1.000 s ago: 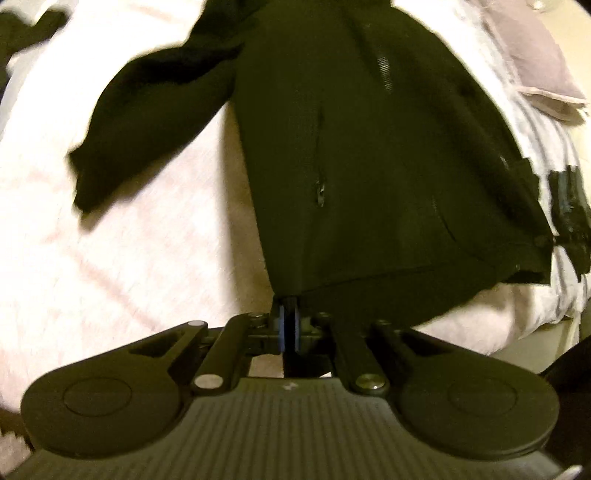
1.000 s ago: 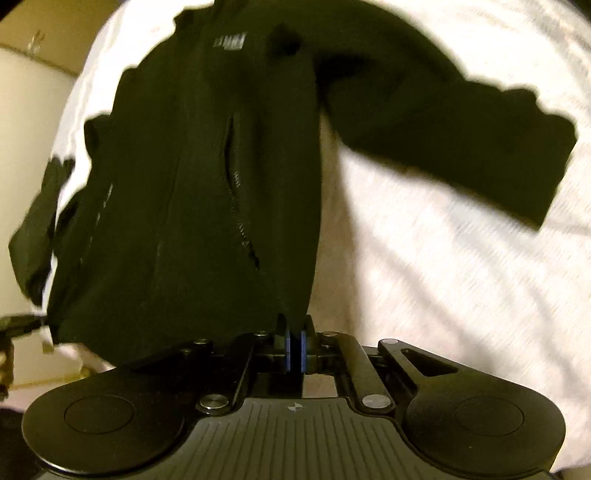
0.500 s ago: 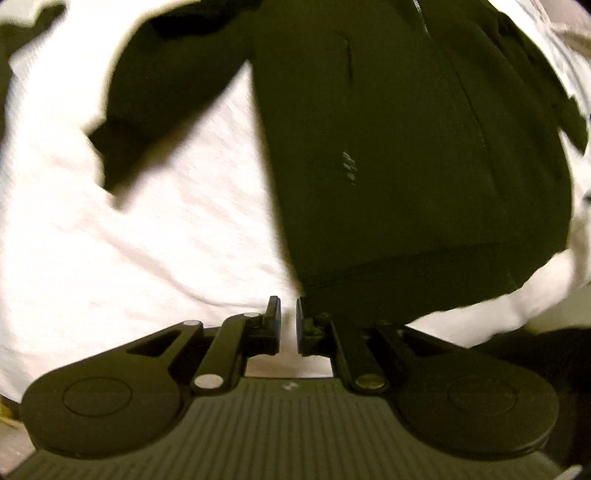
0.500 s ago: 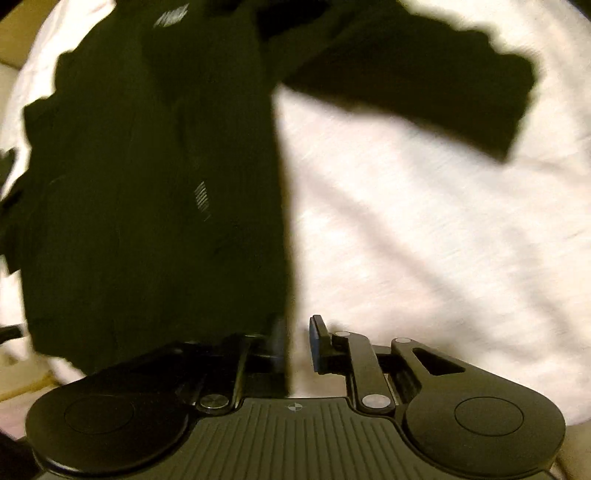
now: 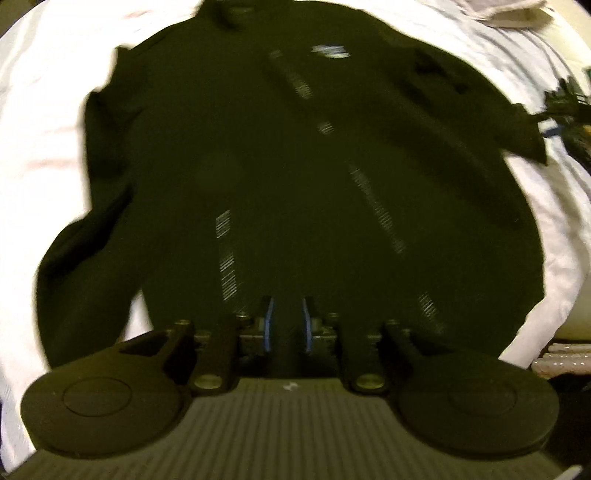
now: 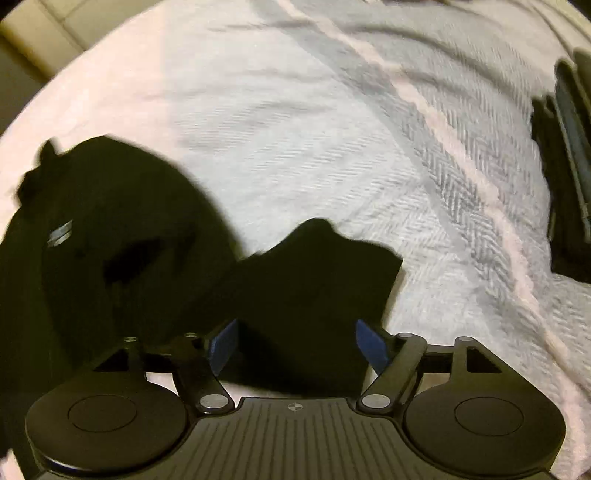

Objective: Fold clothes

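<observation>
A black zip-up jacket [image 5: 295,166] lies spread front-up on a white bedspread [image 5: 44,122], filling the left wrist view, hem nearest me. My left gripper [image 5: 287,325] is open a little, just over the hem at its middle, holding nothing. In the right wrist view the jacket's body [image 6: 92,258] lies at the left and one black sleeve end [image 6: 317,280] reaches between my fingers. My right gripper [image 6: 297,341] is wide open above that sleeve, holding nothing.
The white herringbone bedspread [image 6: 369,147] stretches away to the right of the sleeve. Dark folded items [image 6: 565,166] lie at the far right edge. A pale pillow [image 5: 509,11] and a dark object [image 5: 569,110] sit at the bed's right side.
Both grippers were shut on the jacket's hem a second ago; both have let go and opened. The jacket now lies flat, and the right gripper has swung over to a sleeve.
</observation>
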Available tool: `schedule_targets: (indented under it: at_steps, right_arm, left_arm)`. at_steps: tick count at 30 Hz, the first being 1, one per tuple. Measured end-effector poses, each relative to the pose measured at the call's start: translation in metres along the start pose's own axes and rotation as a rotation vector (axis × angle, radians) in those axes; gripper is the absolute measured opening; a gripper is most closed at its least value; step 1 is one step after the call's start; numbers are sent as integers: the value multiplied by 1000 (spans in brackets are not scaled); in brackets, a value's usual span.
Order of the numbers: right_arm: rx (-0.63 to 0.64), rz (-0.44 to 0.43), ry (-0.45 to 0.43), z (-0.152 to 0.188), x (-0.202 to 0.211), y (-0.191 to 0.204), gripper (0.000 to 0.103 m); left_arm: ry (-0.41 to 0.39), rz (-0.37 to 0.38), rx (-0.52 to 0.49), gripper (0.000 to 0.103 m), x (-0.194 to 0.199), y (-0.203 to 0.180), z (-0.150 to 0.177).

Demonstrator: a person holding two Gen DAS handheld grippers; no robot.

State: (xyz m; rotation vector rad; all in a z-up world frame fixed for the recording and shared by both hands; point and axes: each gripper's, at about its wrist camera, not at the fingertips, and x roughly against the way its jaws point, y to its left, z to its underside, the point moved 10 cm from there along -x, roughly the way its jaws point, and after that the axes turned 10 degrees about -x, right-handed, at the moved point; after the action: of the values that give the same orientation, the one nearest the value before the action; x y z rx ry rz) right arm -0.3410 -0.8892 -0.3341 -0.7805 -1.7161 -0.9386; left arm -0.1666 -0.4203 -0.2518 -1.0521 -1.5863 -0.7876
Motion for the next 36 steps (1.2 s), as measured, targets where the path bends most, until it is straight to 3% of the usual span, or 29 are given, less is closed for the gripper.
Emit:
schedule_targets:
  at_steps: [3,8,9,13,14,15,18,19,22,25,28,31,33,35,36]
  right_arm:
    - [74,79,-34,-16,-10,10,74]
    - [-209,40,-46,-15,-15,17,79]
    - [-224,52,-41,-11,-20,19,80]
    - [-53,141,-28,7,-36,20,80]
    - [-60,124,-29,11,-32,13,65]
    - [-96,94,-21,15,-26,3,40]
    - [-263,0,-16,21,1,-30,11]
    - [-313,-11,-40,19,12,-39,8]
    - [-356,-51,-172,-7,46,-45,8]
    - [-307,-173,-347,-52,85,-25,7]
    - [-210,-327,-580,-95,148,3,7]
    - [-131,-413,-837,-111,222,12,7]
    - [-121,-390,-924,-108,238,0,7]
    - [-129,-324,-953,-101,225,-22,10]
    - [-144,-282,-928,-99,205,-38,25]
  left_arm:
    - [-16,23,11,14,-17,-31,-22]
    - [12,82,-34,15,-33,-56,-34]
    - [21,117,-141,16,-33,-66,-34]
    - [22,121,-171,18,-32,-73,-40]
    - [21,120,-174,18,-35,-68,-43]
    - [19,120,-177,19,-37,-63,-46]
    - [32,110,-187,21,-43,-55,-48]
    - [37,108,-195,21,-51,-53,-50]
    - [21,112,-227,21,-54,-51,-63]
    - [-11,127,-259,21,-59,-64,-84]
    - [-33,132,-296,21,-60,-78,-99]
    - [-39,142,-314,23,-57,-90,-101]
    - [-30,152,-321,23,-58,-97,-98]
    - [-17,168,-339,23,-59,-104,-92]
    - [-12,177,-351,23,-61,-109,-89]
